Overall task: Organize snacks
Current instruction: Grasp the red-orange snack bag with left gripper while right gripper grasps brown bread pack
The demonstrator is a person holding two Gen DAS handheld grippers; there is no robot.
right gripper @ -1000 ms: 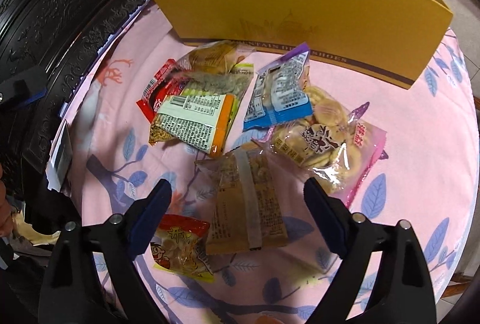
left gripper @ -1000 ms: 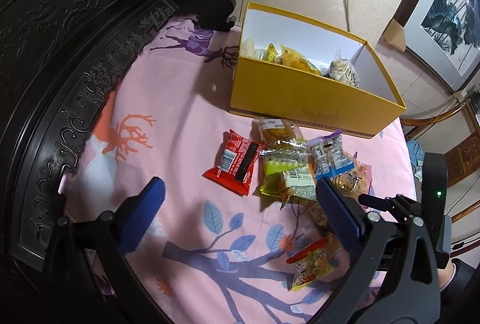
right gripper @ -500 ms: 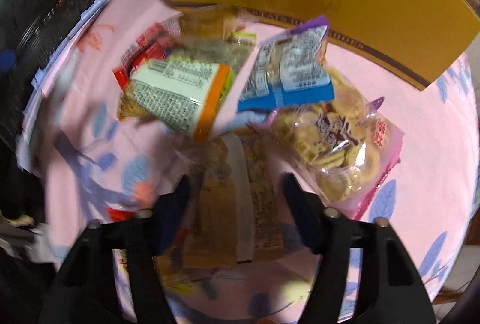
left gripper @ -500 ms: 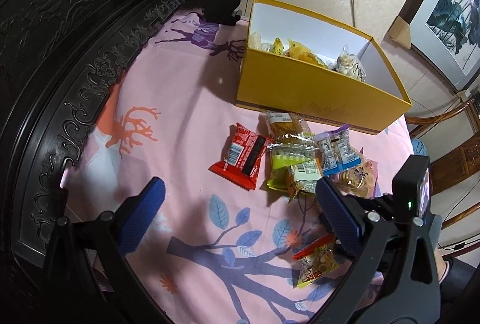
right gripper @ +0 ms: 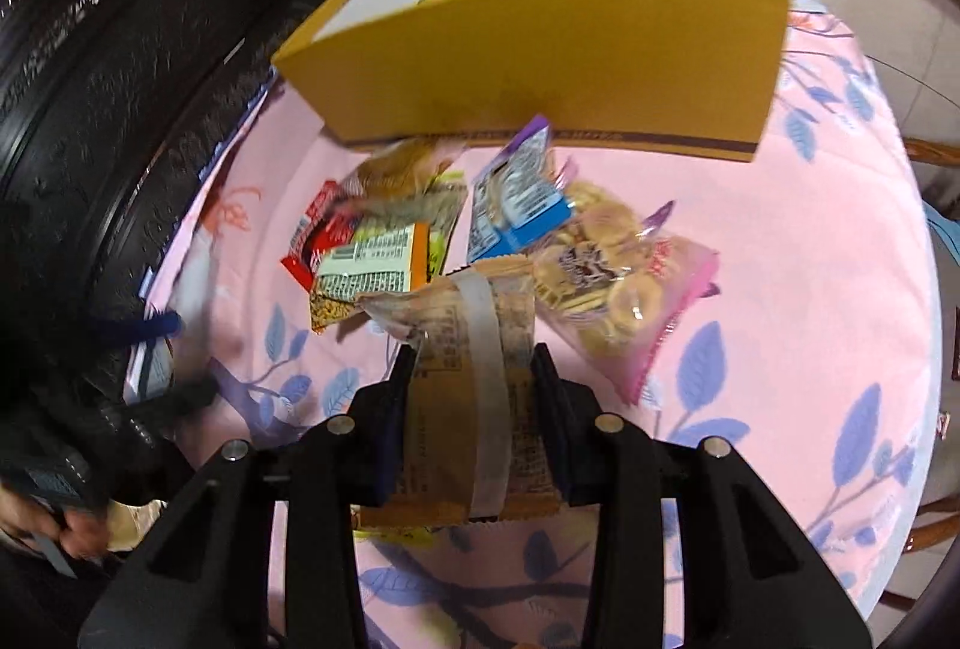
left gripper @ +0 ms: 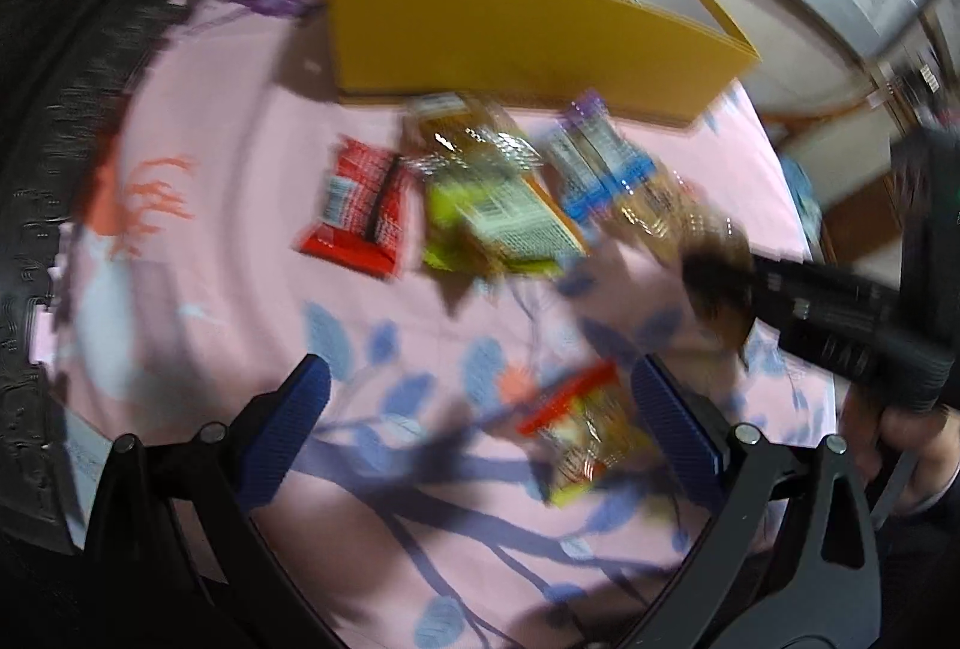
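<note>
Pink cloth (right gripper: pixel 810 289) by yellow box (right gripper: pixel 540 66): right gripper (right gripper: pixel 474 367) has just clamped the tan pack (right gripper: pixel 474 349), now lifted clear, box next; left gripper (left gripper: pixel 480 409) open over small pack (left gripper: pixel 576 439).

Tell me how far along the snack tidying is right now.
Partly done. A few snacks already sit inside the yellow box. The right gripper is shut on a tan packet. The left gripper is open. Several packets remain on the pink cloth, including the cookie bag.
</note>
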